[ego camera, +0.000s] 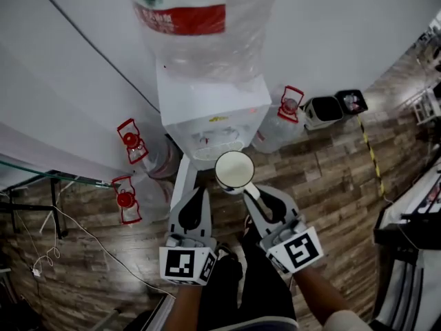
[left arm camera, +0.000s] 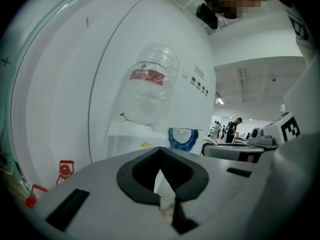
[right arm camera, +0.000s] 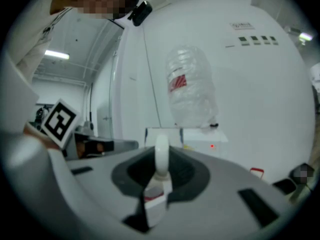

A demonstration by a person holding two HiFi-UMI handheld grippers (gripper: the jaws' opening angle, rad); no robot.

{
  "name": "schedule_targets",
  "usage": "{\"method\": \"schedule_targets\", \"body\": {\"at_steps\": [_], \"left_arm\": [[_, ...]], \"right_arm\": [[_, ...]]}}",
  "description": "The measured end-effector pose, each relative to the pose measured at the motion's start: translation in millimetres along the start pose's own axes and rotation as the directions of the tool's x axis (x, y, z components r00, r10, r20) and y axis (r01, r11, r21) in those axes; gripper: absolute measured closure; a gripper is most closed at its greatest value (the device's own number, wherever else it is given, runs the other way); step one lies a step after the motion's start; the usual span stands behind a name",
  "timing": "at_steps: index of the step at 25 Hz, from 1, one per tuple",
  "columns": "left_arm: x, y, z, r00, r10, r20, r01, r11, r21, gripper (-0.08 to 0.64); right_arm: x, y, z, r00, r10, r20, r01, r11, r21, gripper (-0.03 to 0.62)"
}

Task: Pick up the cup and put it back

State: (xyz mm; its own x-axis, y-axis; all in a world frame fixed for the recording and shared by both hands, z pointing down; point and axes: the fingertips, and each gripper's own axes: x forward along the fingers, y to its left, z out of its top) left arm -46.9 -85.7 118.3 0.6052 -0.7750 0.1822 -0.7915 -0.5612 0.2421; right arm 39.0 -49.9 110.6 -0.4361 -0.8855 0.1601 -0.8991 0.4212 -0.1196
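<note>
A white cup (ego camera: pixel 234 169) hangs upright in front of the water dispenser (ego camera: pixel 207 109), level with its tap recess. My right gripper (ego camera: pixel 249 188) is shut on the cup's near side; in the right gripper view the white handle (right arm camera: pixel 161 154) stands edge-on between the jaws of the right gripper (right arm camera: pixel 159 184). The left gripper view shows the cup (left arm camera: pixel 183 138) with a blue fan pattern, off to the right. My left gripper (ego camera: pixel 198 193) is beside the cup at its left, apart from it. In its own view the left gripper (left arm camera: pixel 167 204) has its tips together, with nothing between them.
A large clear bottle (ego camera: pixel 196 19) with a red label sits upside down on the dispenser. Spare water bottles with red handles (ego camera: pixel 131 140) (ego camera: pixel 289 109) stand on the wooden floor at either side. Two small bins (ego camera: pixel 324 109) stand at the right. The white wall (ego camera: pixel 69 102) is behind.
</note>
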Motion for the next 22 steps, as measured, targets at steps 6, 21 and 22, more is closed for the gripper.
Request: {"method": "schedule_targets", "body": {"at_steps": [6,21,22], "left_arm": [[-8.0,-27.0,59.6,0.997,-0.053,0.062,0.052,0.998,0.024,0.554],[-99.9,-81.5,162.8,0.982,-0.112,0.152,0.112,0.994,0.012,0.554],[-105.1,-84.8,167.7,0.980,-0.116,0.160,0.116,0.993,0.011,0.554]], "right_arm": [[-25.9,5.8,57.3,1.000,0.006,0.013,-0.006,1.000,0.015,0.522],[-106.9,71.1,165.4,0.992,0.082,0.093,-0.084,0.996,0.024,0.521],[-113.2,75.3,168.8,0.992,0.083,0.094,-0.086,0.996,0.021,0.522]]}}
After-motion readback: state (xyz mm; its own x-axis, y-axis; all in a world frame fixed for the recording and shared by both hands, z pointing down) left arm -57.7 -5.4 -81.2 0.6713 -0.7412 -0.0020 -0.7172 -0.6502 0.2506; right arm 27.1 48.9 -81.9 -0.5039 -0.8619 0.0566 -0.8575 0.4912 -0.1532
